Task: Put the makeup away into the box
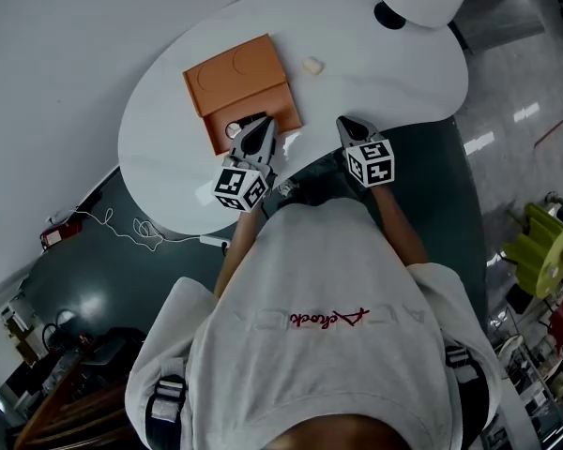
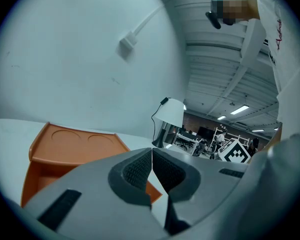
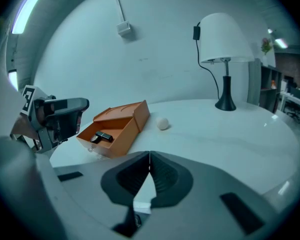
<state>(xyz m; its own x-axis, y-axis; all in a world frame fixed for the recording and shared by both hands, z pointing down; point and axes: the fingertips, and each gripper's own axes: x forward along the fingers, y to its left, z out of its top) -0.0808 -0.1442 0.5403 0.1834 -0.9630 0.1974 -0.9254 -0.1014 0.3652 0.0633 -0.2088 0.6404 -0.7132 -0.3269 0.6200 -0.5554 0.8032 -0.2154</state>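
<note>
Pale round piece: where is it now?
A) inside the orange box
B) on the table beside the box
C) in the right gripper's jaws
B: the pale round piece lies on the white table, just apart from the orange box.

The person wears a pale grey short-sleeved T-shirt with red script lettering over fainter block letters, and dark harness straps with buckles at both shoulders. The left gripper and right gripper have smooth grey shells. Dark ribbed pads line the jaws, and behind the jaws each gripper carries a white cube printed with black square markers.
</note>
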